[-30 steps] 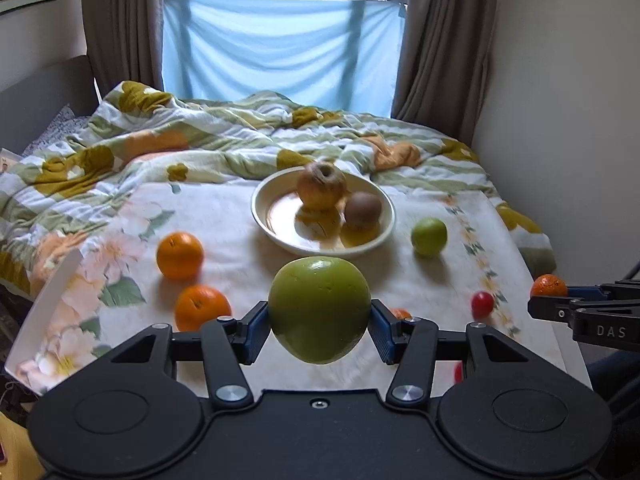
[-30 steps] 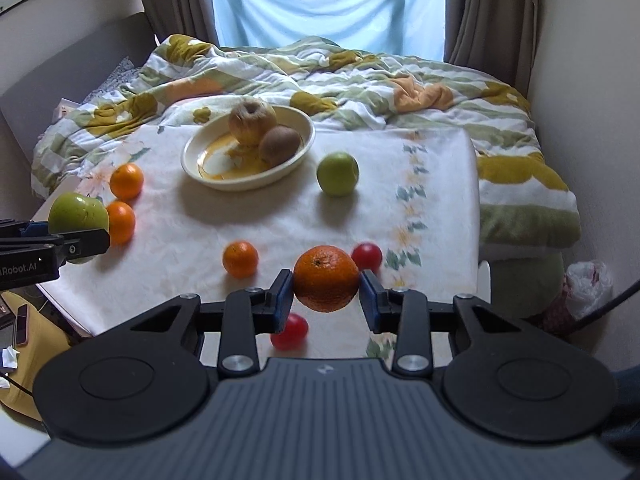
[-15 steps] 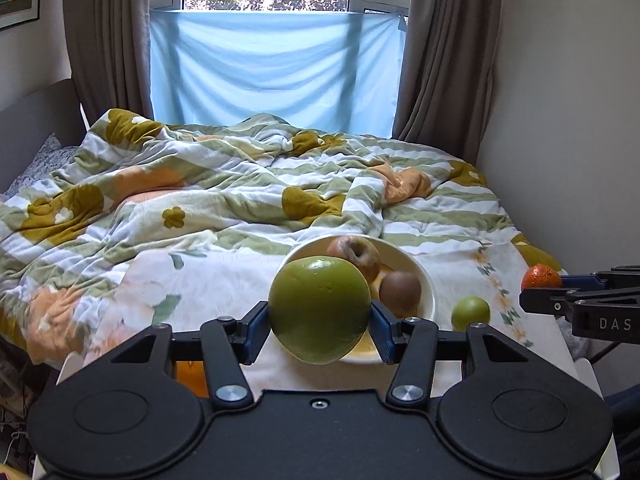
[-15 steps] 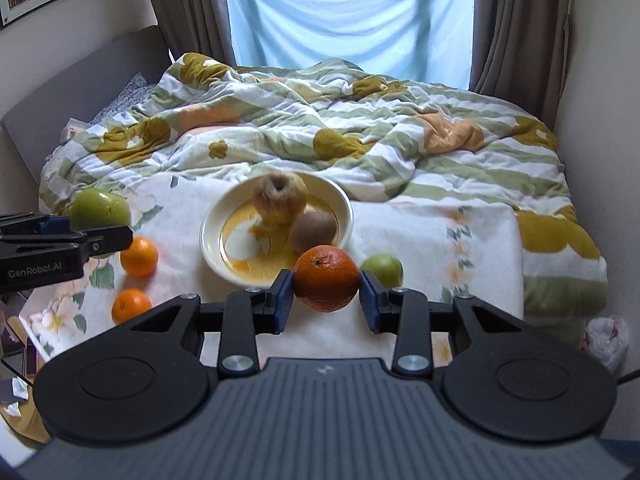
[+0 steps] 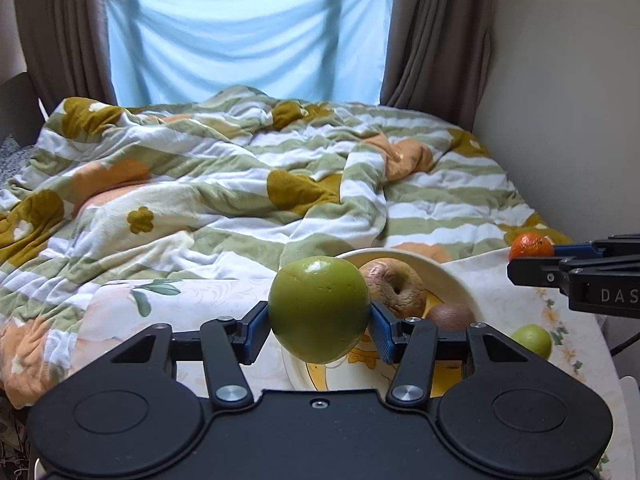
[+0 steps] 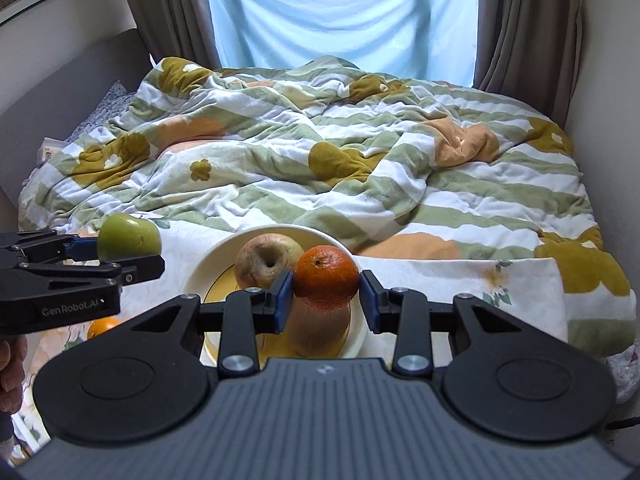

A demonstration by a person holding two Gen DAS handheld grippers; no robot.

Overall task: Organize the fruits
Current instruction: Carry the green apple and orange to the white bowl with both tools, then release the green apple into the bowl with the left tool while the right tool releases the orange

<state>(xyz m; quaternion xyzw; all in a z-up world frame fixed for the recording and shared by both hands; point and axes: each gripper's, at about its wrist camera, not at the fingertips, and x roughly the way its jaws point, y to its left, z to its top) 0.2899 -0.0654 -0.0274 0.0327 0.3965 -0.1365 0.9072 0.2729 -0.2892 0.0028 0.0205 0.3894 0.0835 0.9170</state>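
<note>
Left wrist view: the left gripper (image 5: 319, 322) grips a big green apple (image 5: 319, 309) above the near-left rim of the cream ceramic bowl (image 5: 454, 280). The right gripper (image 6: 326, 295) clamps a round orange mandarin (image 6: 326, 277) directly over the brown kiwi (image 6: 318, 330), which lies beside the wrinkled russet apple (image 6: 268, 262). I think each fruit should be lowered to a free spot before the release, the mandarin moved aside from the kiwi, because round fruit rolls. A small green lime (image 5: 531, 340) waits on the right of the bowl.
</note>
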